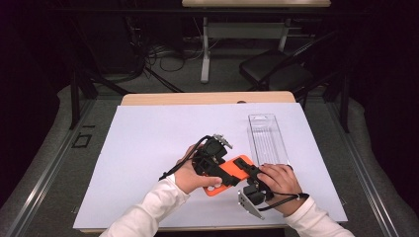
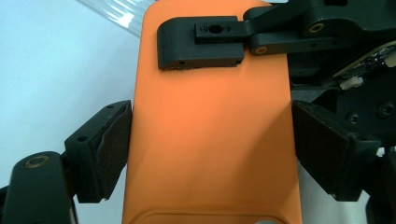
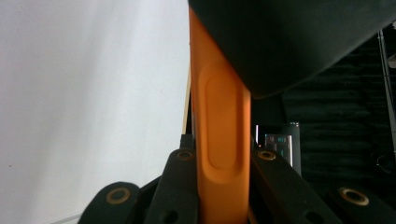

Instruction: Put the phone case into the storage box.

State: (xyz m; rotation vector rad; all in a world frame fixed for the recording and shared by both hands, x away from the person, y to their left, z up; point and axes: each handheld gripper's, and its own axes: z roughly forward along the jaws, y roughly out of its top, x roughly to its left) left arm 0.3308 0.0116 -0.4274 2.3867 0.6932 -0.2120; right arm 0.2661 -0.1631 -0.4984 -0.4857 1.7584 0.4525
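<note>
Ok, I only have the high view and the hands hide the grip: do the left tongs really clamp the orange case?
Observer: Yes. In the left gripper view the left tongs press on both long edges of the case.
Operator: And the right tongs?
Observer: In the right gripper view the right tongs are shut on the case's thin side, with a long raised button shape between them.
Operator: Where on the case do they bite?
Observer: At the end far from the left tongs. One right jaw lies flat on the orange face.
</note>
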